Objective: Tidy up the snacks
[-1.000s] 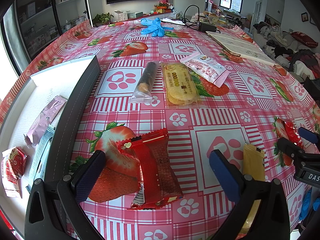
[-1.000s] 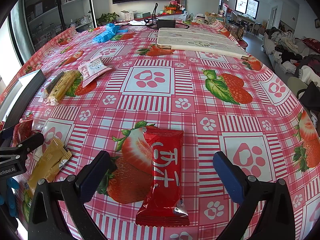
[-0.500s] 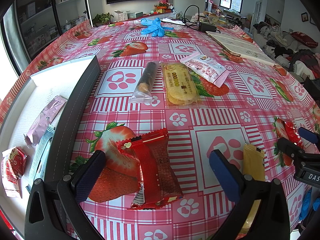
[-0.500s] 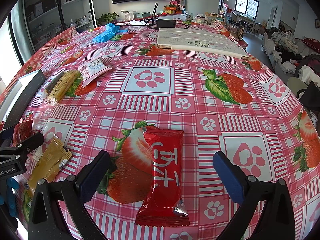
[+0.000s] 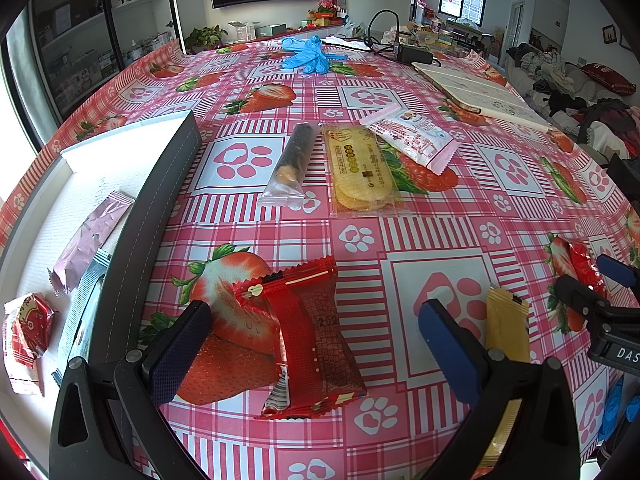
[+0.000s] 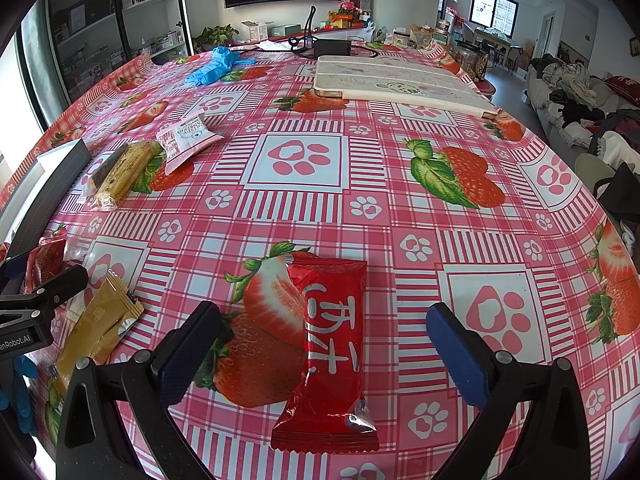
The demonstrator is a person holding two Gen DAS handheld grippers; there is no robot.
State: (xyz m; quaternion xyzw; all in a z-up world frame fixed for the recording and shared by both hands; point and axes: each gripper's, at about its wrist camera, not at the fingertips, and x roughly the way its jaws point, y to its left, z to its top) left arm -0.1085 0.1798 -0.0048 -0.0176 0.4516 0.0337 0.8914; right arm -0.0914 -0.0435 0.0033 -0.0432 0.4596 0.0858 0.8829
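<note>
Our left gripper (image 5: 314,344) hangs with jaws wide apart, holding nothing; between its fingers lies a red pack (image 5: 310,340), seam side up, flat on the tablecloth (image 5: 440,232); neither pad touches it, as far as we can tell. At 3 o'clock of that pack, just past the right finger (image 5: 448,348), lies a yellow sachet (image 5: 506,330), partly hidden by the finger; farther toward 3 o'clock the right gripper shows at the frame edge.

Our right gripper (image 6: 320,356) is likewise spread wide and empty; a red bar (image 6: 332,356) with white characters lies between its fingers, lengthwise along them, clear of both pads. In that view the yellow sachet sits at 9 o'clock of the bar, near the left gripper's tip.

Outward in the left view, at 12 o'clock of the red pack, three snacks lie side by side: a clear tube (image 5: 290,164) with dark filling, a cracker pack (image 5: 360,168) and a pink-white pack (image 5: 412,136), whose corner overlaps the cracker pack's top edge or just meets it; we cannot say which. At 9 to 10 o'clock stands a box (image 5: 156,216) with a dark rim and white inside; in it lie a lilac pack (image 5: 88,240), a pale blue pack (image 5: 84,308) and a small red-white pack (image 5: 28,332). Far off at 12 o'clock lie blue gloves (image 5: 306,54); at 1 o'clock a folded mat (image 5: 480,96).
</note>
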